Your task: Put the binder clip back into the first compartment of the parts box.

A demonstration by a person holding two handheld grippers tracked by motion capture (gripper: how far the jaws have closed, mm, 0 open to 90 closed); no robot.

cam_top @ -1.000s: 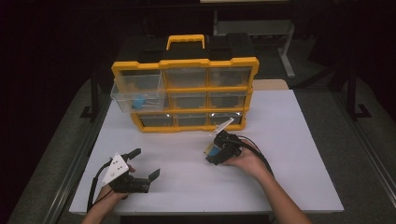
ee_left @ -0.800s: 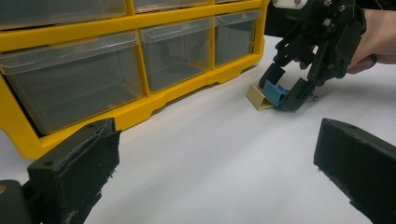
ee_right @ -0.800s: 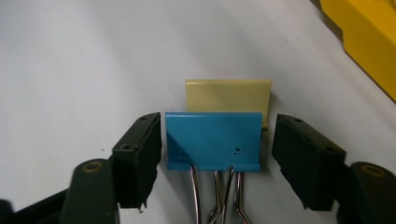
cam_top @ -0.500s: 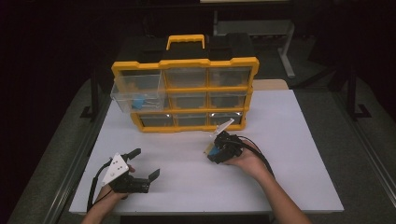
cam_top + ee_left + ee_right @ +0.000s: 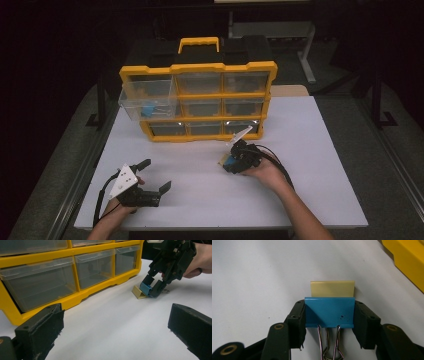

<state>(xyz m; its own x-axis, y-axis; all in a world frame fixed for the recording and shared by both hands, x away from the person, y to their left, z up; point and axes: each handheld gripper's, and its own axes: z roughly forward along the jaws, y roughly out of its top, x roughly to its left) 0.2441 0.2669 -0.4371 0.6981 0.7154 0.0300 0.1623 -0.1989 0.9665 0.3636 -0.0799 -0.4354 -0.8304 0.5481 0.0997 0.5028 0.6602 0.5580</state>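
Right gripper [image 5: 329,322] jaws, just closing, now pinching blue metal binder clip [image 5: 329,312] beside pale yellow clip [image 5: 332,288]; ready to lift. Left gripper [image 5: 150,182] idle, jaws apart.

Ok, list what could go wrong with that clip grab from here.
1. The right gripper, whose jaws have just been closing, flanks the blue binder clip by its side edges; the left pad looks pressed on, the right less clearly, so it may slip or twist on lifting.
2. The yellow clip touches the blue one and could get dragged along.
3. The open drawer juts out of the yellow organizer; a careless drop-off could knock it.
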